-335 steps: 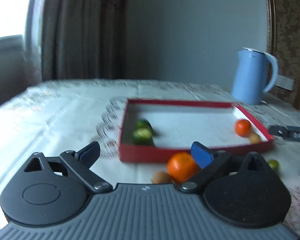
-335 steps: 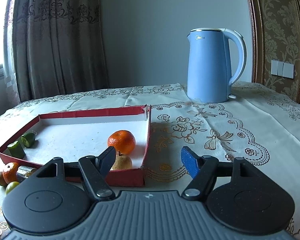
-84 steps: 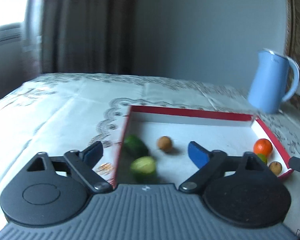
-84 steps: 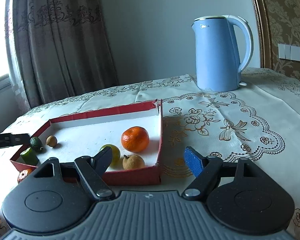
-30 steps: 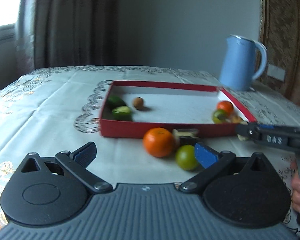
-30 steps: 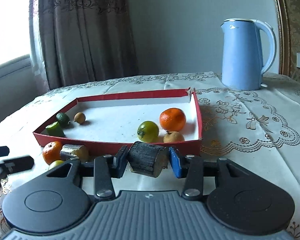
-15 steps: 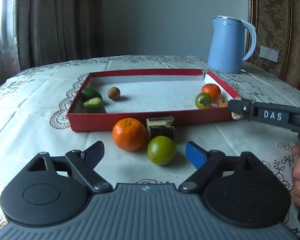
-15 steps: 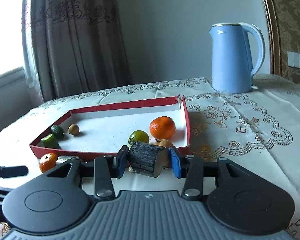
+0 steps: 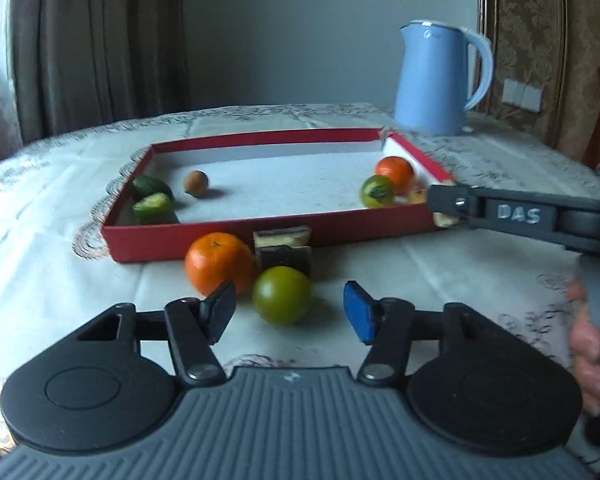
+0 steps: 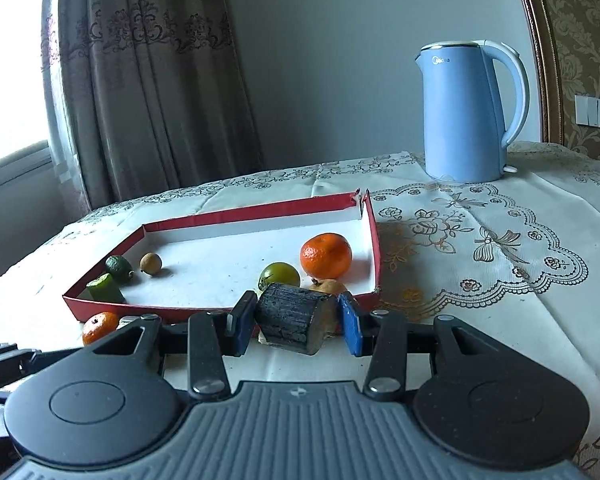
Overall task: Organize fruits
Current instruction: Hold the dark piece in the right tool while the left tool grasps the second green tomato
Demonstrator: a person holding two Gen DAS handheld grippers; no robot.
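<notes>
A red tray with a white floor holds two green fruits, a small brown fruit, an orange and a green round fruit. In front of it on the cloth lie an orange, a dark cut chunk and a green round fruit. My left gripper is open, the green fruit just ahead between its fingers. My right gripper is shut on a dark cylindrical chunk, held at the tray's near right corner.
A blue kettle stands behind the tray on the right of the embroidered tablecloth. Curtains hang behind at the left. The right gripper's body and the hand holding it reach in from the right in the left wrist view.
My left gripper has moved closer to the green fruit and narrowed somewhat. My right gripper keeps hold of the dark chunk and has moved slightly toward the tray.
</notes>
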